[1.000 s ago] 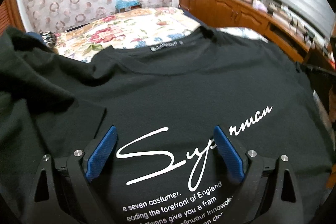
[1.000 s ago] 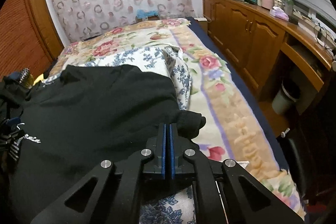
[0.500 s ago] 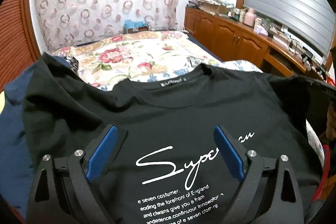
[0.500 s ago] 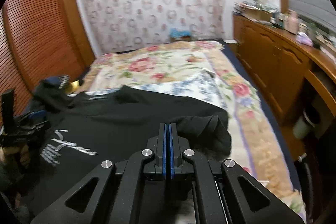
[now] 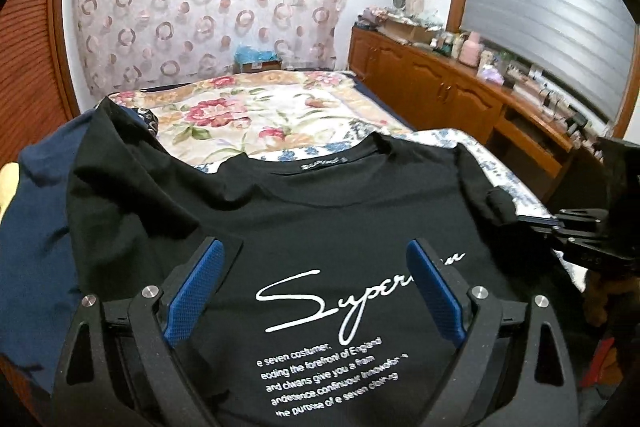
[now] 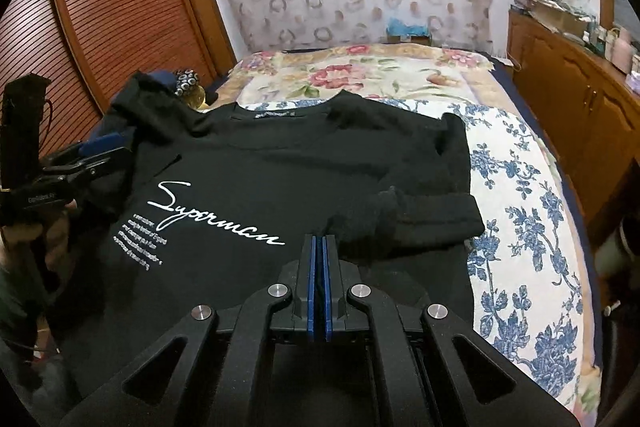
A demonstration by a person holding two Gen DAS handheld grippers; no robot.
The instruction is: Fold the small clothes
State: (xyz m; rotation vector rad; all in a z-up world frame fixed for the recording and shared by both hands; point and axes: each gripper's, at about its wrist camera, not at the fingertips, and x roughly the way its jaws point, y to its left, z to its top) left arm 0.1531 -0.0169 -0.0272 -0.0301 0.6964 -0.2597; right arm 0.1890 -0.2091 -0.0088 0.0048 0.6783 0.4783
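The black shirt (image 6: 304, 183) lies flat on the bed (image 6: 520, 195); the right tool (image 6: 319, 247), pinched on its sleeve fabric; the left tool (image 5: 312, 267) gapes wide over the shirt's print

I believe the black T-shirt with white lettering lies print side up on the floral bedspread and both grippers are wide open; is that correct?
Not quite. The black T-shirt does lie print up on the floral bedspread, and the left gripper is wide open, but the right wrist view shows the right gripper shut, its blue pads together.
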